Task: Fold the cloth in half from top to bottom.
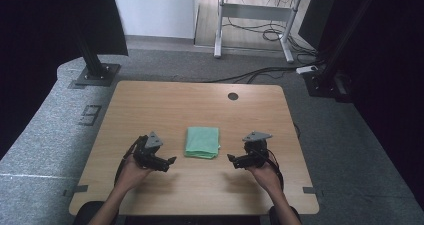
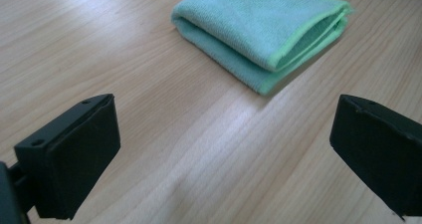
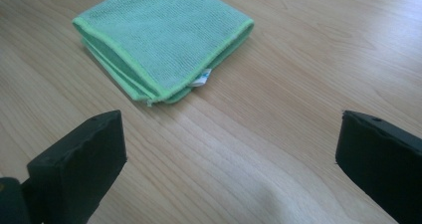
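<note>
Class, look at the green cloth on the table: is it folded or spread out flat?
Folded. The green cloth lies as a compact square, and its stacked layers with doubled edges show along the side in both gripper views.

Top edge of left gripper view is clipping the folded green cloth point(image 2: 259, 30) at its far side. Cloth's tag point(image 3: 201, 78) is showing too small to read in right gripper view.

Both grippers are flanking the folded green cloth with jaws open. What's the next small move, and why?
Probably ease the right gripper forward to the green cloth's near corner, where its layered edges face the jaws. Both grippers are open and apart from the cloth, and the left gripper faces a thicker fold.
</note>
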Motion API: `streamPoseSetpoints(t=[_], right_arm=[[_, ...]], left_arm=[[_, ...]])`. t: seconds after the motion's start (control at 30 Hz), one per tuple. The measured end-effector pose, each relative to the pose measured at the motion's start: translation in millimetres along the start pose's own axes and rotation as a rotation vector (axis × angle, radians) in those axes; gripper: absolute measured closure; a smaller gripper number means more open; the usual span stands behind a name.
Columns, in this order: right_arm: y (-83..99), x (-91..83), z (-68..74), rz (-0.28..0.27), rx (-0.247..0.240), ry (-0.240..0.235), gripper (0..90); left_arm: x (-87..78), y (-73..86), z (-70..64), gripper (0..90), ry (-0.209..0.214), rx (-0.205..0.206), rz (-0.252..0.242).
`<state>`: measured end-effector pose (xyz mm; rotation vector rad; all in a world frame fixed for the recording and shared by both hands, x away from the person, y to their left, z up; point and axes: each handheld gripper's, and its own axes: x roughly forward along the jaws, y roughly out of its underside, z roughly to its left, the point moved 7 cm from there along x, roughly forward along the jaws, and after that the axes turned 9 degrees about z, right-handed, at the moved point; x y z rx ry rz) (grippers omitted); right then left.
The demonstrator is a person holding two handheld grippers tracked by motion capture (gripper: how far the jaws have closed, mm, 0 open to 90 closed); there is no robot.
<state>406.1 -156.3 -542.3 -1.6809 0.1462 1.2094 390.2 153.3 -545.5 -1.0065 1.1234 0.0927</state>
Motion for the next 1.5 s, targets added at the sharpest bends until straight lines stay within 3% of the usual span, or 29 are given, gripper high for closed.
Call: streamPoseSetpoints(t=[0.27, 0.47, 0.63, 1.0, 1.13, 1.5], right_arm=[[20.8, -5.2, -7.0, -0.001, 0.026, 0.019, 0.0], [36.9, -3.6, -15.2, 0.014, 0.054, 0.039, 0.0], [51.9, 1.9, -20.5, 0.031, 0.078, 0.048, 0.0], [73.9, 18.7, -24.6, 0.091, 0.081, 0.074, 0.0], [73.9, 19.7, -24.2, 0.072, 0.082, 0.078, 0.0], [74.0, 20.0, -24.2, 0.064, 0.081, 0.079, 0.0]], left_arm=[[-5.6, 21.8, 2.4, 0.0, -0.004, -0.029, 0.005], [-1.0, 40.9, 4.2, 0.0, 0.004, -0.070, 0.007], [5.9, 50.1, 5.3, 0.0, 0.004, -0.080, 0.023], [19.4, 61.4, 4.7, 0.0, 0.012, -0.094, 0.076], [23.0, 62.0, 4.3, 0.0, 0.018, -0.093, 0.111], [22.9, 62.2, 4.9, 0.0, 0.011, -0.102, 0.114]])
